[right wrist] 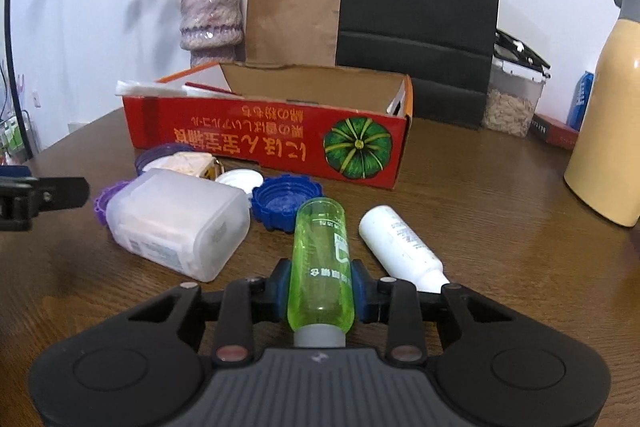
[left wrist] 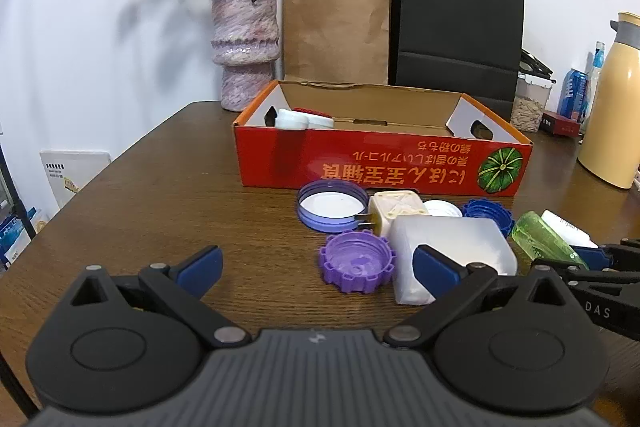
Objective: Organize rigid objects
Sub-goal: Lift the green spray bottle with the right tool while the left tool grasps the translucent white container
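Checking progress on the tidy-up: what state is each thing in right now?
Right gripper: shut on green bottle.
Left gripper: open, empty.
Red box: open, a few lids inside.
White bottle: lying flat.
Frosted container: on its side.
Blue lid: upturned.

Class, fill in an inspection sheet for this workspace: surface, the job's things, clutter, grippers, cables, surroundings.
Surface: brown wooden table, bare at the right.
Job's things: red cardboard box with white lids inside; green bottle, white bottle, translucent container, blue cap, purple cap, lilac lid, cream plug adapter lying before it.
Clutter: nothing seen.
Grippers: right gripper shut on green bottle; left gripper open, empty.
Cables: nothing seen.
Surroundings: vase, brown bag, black bag, yellow flask.
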{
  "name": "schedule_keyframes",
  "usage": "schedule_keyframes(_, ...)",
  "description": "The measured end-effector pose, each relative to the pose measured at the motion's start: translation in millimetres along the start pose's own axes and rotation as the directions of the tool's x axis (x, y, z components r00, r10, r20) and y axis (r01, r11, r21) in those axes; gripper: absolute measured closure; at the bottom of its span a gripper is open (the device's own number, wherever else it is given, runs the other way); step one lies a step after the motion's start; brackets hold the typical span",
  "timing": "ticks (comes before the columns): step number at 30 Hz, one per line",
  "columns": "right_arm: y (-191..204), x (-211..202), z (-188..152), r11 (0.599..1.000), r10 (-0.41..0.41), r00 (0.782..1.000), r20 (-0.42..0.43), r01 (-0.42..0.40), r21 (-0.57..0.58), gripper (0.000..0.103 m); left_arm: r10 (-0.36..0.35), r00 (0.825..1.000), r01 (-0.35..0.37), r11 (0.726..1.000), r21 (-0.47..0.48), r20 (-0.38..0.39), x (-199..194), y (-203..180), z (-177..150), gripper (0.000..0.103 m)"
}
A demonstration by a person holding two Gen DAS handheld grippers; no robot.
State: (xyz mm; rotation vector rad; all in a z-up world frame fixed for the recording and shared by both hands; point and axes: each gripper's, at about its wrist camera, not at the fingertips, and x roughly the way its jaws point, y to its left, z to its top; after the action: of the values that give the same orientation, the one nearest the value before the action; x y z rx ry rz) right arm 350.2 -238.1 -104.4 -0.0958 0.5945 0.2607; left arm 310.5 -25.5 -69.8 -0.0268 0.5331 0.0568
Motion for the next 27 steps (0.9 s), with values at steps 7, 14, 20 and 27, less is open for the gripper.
schedule_keyframes(7,-7,-15,4,1.0,0.013,0.997,0.077,-0.014,0.02,0.073,-0.033,0.999,0.033,0.999,-0.011,-0.002,7,-16,3,0.0)
schedule_keyframes(14,-23,-24,9,0.997,0.022,0.991,0.13,-0.031,0.072,0.073,-0.055,0.998,0.055,0.998,0.026,-0.005,15,-44,4,0.0)
schedule_keyframes(20,-30,-27,10,0.995,0.028,0.988,0.154,-0.042,0.087,0.073,-0.089,0.996,0.089,0.995,0.054,-0.005,19,-65,3,0.0)
schedule_keyframes(27,-38,-29,10,0.994,0.022,0.986,0.165,-0.039,0.103,0.073,-0.089,0.995,0.092,0.993,0.069,-0.039,32,-83,2,0.0)
